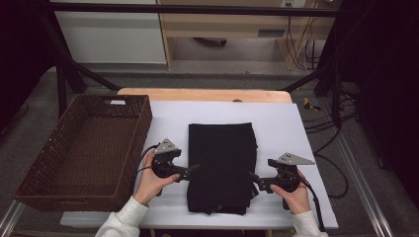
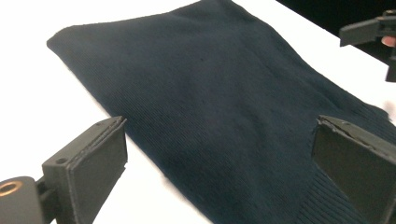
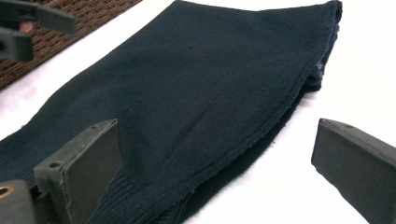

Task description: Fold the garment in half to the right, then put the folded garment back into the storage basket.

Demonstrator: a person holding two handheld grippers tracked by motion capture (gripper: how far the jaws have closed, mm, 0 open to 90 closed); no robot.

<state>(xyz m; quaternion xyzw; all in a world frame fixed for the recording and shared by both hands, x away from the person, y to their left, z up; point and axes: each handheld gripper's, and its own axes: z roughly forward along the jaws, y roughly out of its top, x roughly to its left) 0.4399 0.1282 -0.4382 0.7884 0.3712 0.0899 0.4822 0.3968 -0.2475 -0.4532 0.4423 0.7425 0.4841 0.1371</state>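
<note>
While both grippers are held with their jaws spread wide and nothing pinched, a folded black knit garment [image 1: 222, 167] is seen lying flat on the white table [image 1: 281, 123], between them. The left gripper [image 1: 193, 169] is pointed at the garment's left edge, the right gripper [image 1: 253, 177] at its right edge, near the ribbed hem. In each gripper view one jaw is placed over the cloth and one over bare table. A brown wicker basket [image 1: 54, 163] is set at the table's left.

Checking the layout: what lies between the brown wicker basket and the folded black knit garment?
In the high view, bare white tabletop and the left hand-held gripper.
</note>
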